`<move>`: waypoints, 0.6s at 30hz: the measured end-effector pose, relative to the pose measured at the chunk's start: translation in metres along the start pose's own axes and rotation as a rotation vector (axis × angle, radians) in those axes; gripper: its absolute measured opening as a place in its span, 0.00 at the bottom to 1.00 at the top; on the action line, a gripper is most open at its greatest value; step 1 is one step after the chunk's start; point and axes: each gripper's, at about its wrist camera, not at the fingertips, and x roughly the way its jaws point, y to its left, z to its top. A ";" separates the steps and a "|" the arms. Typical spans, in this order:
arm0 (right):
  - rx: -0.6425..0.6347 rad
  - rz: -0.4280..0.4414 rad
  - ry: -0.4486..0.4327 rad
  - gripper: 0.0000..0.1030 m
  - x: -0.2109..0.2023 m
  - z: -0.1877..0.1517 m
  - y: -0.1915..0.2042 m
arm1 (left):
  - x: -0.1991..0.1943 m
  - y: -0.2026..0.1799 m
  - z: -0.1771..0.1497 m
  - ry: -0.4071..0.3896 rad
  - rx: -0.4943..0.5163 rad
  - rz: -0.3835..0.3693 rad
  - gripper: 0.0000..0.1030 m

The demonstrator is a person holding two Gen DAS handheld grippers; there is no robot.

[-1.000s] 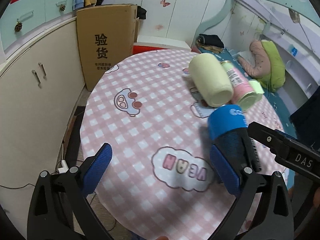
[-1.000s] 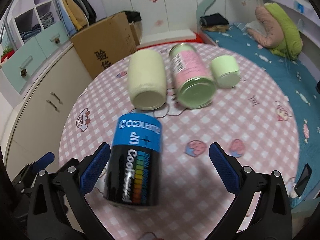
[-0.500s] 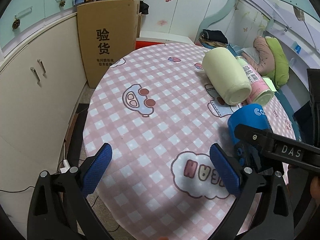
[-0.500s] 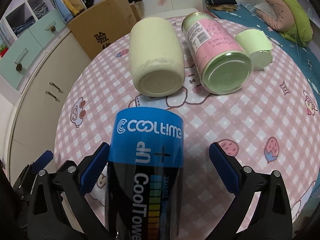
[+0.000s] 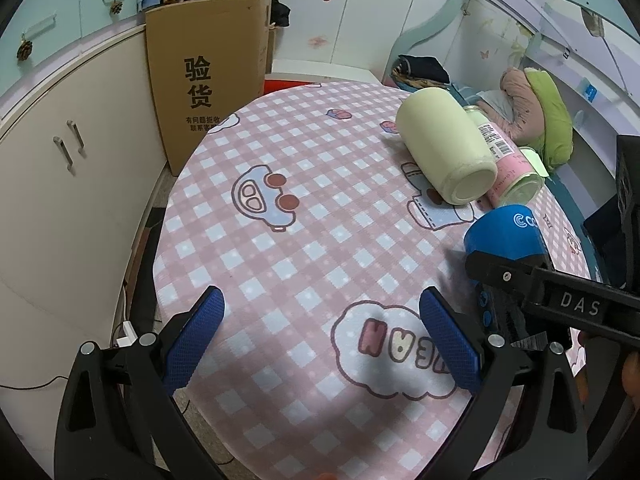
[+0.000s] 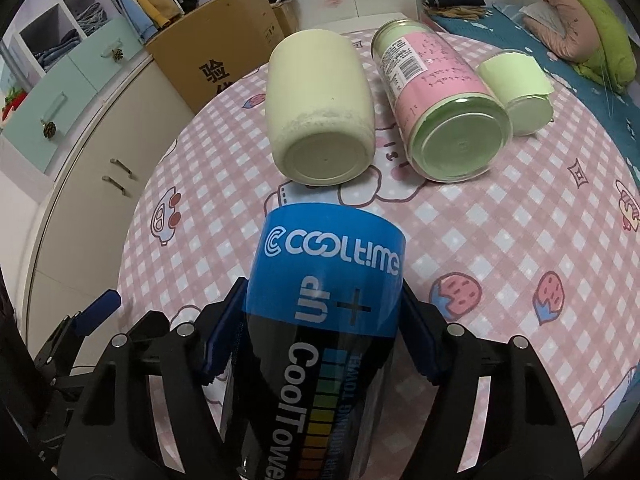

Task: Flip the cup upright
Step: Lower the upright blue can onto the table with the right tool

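Note:
A blue-and-black "COOLTIME" cup [image 6: 320, 320] lies on its side on the pink checked table [image 6: 500, 248]. My right gripper [image 6: 324, 340] is shut on the cup, one blue pad on each side. The cup also shows in the left wrist view [image 5: 506, 236], behind the right gripper's black finger. My left gripper [image 5: 320, 344] is open and empty above the table's near edge, to the left of the cup.
A cream cup [image 6: 320, 108], a pink-and-green jar [image 6: 440, 104] and a small pale green cup [image 6: 520, 92] lie on their sides further back. A cardboard box [image 5: 208, 92] and white cabinets [image 5: 60, 184] stand left of the table. A bed [image 6: 560, 32] is at the right.
My right gripper has moved forward around the blue-and-black cup and closed its pads on it. My left gripper has drawn back to the left, away from the cup, still open.

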 end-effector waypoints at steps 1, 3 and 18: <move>-0.002 -0.004 -0.006 0.69 -0.002 -0.001 0.000 | -0.001 -0.001 0.000 -0.002 0.001 -0.002 0.92; -0.013 -0.021 -0.032 0.69 -0.009 -0.003 -0.002 | -0.002 -0.004 0.000 -0.002 0.004 -0.007 0.92; -0.145 -0.153 -0.252 0.67 -0.071 -0.020 -0.009 | -0.019 -0.030 -0.006 -0.021 0.046 -0.026 0.92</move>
